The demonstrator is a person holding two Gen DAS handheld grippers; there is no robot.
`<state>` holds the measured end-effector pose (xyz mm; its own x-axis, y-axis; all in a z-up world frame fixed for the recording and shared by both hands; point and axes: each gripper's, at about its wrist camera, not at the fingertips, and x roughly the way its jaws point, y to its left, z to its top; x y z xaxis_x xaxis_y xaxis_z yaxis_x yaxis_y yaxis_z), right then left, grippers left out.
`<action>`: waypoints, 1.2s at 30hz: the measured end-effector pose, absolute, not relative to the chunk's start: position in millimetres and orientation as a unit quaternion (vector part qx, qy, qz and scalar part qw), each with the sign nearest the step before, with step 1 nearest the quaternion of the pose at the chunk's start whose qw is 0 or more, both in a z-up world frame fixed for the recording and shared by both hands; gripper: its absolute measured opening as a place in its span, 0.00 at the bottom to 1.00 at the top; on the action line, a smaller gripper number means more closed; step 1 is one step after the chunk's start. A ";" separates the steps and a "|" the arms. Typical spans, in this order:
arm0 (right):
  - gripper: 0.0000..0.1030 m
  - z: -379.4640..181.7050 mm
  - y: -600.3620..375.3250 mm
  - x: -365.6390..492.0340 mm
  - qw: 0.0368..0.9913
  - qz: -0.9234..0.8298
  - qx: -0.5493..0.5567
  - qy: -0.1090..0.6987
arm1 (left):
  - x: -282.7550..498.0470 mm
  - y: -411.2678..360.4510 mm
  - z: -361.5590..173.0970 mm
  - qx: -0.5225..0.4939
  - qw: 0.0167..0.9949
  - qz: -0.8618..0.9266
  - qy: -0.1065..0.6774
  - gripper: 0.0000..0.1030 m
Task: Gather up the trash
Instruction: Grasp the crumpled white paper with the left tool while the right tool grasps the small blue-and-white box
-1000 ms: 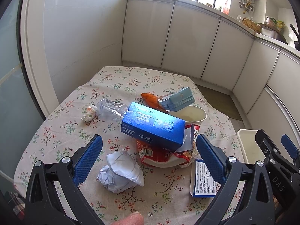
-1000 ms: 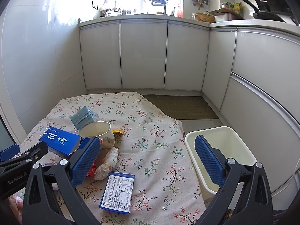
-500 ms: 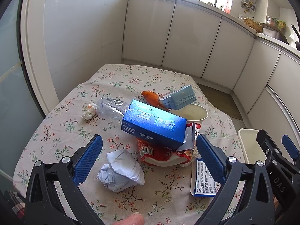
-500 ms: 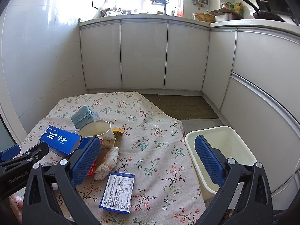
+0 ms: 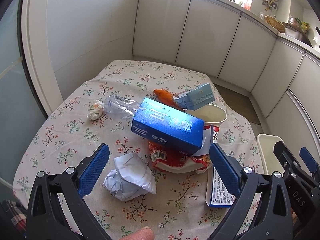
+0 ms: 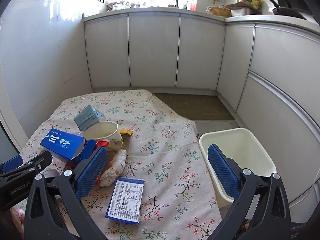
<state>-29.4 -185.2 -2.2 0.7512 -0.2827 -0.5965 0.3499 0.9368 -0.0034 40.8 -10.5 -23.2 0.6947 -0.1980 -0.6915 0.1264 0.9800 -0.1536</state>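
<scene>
Both grippers hover wide open and empty above the near edge of the floral tablecloth. The left gripper frames a crumpled paper ball; mid-table, a blue box lies on a red wrapper. The right gripper faces a labelled carton; the white bin stands beside the table's right edge.

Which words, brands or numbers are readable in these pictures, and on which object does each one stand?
"GenRobot.AI": on the left gripper body, right wrist view.
"DAS": on the right gripper body, left wrist view.
Large blue box: white Chinese characters, not clearly readable.
Small blue-edged box: printed table, too small.
Light blue carton and red wrapper: print blurred.
</scene>
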 end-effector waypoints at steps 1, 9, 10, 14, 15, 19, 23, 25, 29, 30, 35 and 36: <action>0.95 -5.0 -186.1 -26.2 0.929 -0.165 0.059 0.325 | 41.7 -9.7 -24.1 -0.047 0.919 -0.085 0.383 0.93; 0.95 10.3 -208.6 -7.5 0.899 -0.136 0.113 0.400 | 68.8 10.3 -20.2 -0.057 0.908 -0.033 0.414 0.93; 0.95 18.6 -212.8 -6.2 0.900 -0.133 0.118 0.398 | 75.7 15.8 -13.1 -0.068 0.907 -0.034 0.414 0.93; 0.95 53.6 -229.5 0.5 0.908 -0.121 0.114 0.386 | 97.7 25.6 21.7 -0.096 0.912 -0.056 0.395 0.93; 0.95 59.5 -234.3 2.9 0.910 -0.123 0.109 0.381 | 104.3 24.6 30.3 -0.100 0.911 -0.072 0.393 0.93; 0.95 59.0 -257.3 9.0 0.909 -0.133 0.139 0.369 | 128.6 23.0 39.2 -0.099 0.888 -0.130 0.431 0.93; 0.95 20.7 -274.2 14.7 0.883 -0.136 0.179 0.411 | 122.8 23.8 2.2 -0.027 0.845 -0.091 0.526 0.93; 0.95 7.2 -276.4 21.3 0.866 -0.111 0.204 0.442 | 111.8 21.9 -24.1 0.000 0.823 -0.090 0.561 0.93; 0.95 -2.5 -270.2 25.1 0.859 -0.096 0.213 0.456 | 101.2 20.8 -65.7 -0.013 0.795 -0.082 0.600 0.93; 0.95 -5.3 -266.9 26.1 0.858 -0.095 0.210 0.460 | 101.4 18.5 -72.4 -0.018 0.791 -0.084 0.606 0.93; 0.95 -25.7 -257.9 29.6 0.840 -0.097 0.199 0.496 | 105.0 4.5 -92.5 0.015 0.800 -0.072 0.596 0.91; 0.95 -32.2 -257.9 29.9 0.834 -0.101 0.199 0.505 | 106.1 5.5 -96.2 0.006 0.798 -0.073 0.598 0.84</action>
